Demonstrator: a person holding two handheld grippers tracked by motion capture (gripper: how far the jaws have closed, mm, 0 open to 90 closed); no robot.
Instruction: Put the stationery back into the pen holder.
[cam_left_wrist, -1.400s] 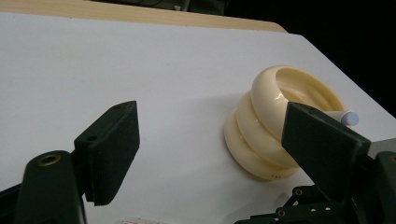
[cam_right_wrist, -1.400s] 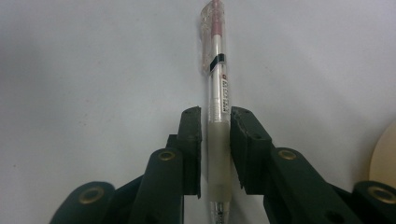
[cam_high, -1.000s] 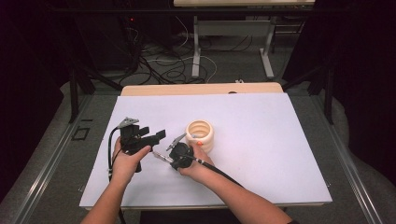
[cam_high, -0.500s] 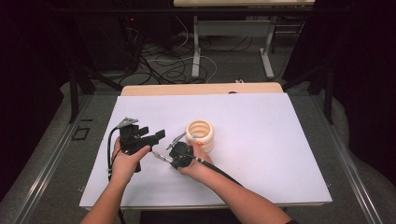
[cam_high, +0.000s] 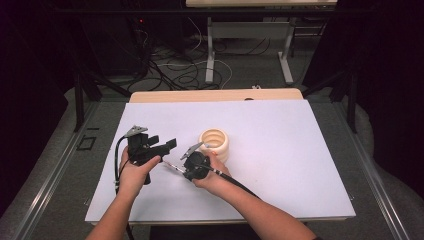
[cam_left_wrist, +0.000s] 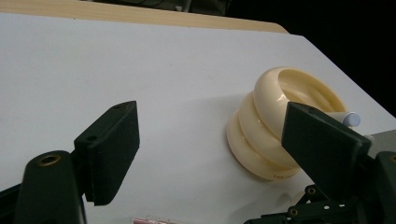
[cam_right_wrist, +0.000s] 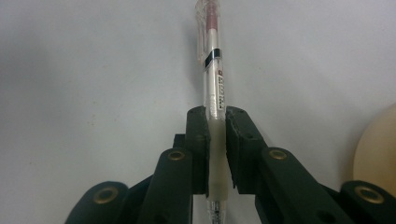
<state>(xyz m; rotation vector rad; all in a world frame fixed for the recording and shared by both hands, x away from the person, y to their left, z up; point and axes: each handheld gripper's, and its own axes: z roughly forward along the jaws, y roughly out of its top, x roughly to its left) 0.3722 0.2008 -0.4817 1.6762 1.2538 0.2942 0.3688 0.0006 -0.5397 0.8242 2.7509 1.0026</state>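
Clear plastic pen sits pinched in the right gripper, low over the white table beside the cream holder. It could slip (smooth barrel). Left gripper gapes empty.

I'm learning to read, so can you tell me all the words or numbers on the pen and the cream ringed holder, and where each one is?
Clear plastic pen with red ink, clamped in the right gripper: a small printed label on its barrel, too blurred to read.
Cream ribbed ring-shaped holder: tiny marks near its bottom edge, too small to read.
White table sheet: no writing on it.
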